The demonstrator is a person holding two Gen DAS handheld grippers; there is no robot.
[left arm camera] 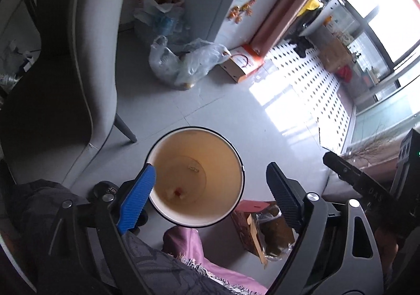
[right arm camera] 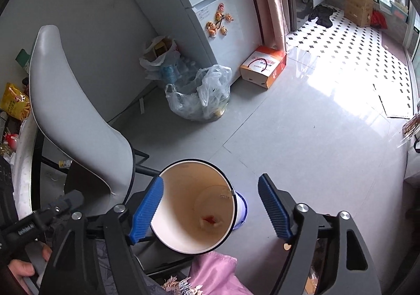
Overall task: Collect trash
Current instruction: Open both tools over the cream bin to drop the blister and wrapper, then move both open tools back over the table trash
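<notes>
Both grippers hang above a round bin (left arm camera: 195, 176) on the floor, pointing down into it. The left gripper (left arm camera: 212, 184) stands released, jaws wide and empty; its blue finger (left arm camera: 137, 196) overlaps the bin's near-left rim in the view, the black one sits off to the right of the bin. The right gripper (right arm camera: 210, 205) is likewise spread and holds nothing, with the bin's mouth between and just below its fingers.

At the bin's bottom lies a small red-and-white scrap (right arm camera: 210, 220), the only trash seen inside.

Just under the grippers, toward the person, is a pink cloth (left arm camera: 189, 245), and to the right of it a torn box with a wrapper (left arm camera: 265, 232).

Left of the bin, close, a grey chair (right arm camera: 78, 111) crowds that side, its leg near the rim.

Further ahead on the floor sits a clear plastic bag (right arm camera: 202, 95), then an orange-and-white carton (right arm camera: 263, 65) to its right, a fridge (right arm camera: 210, 6) behind them, and more bags (right arm camera: 160, 58) in the corner.
</notes>
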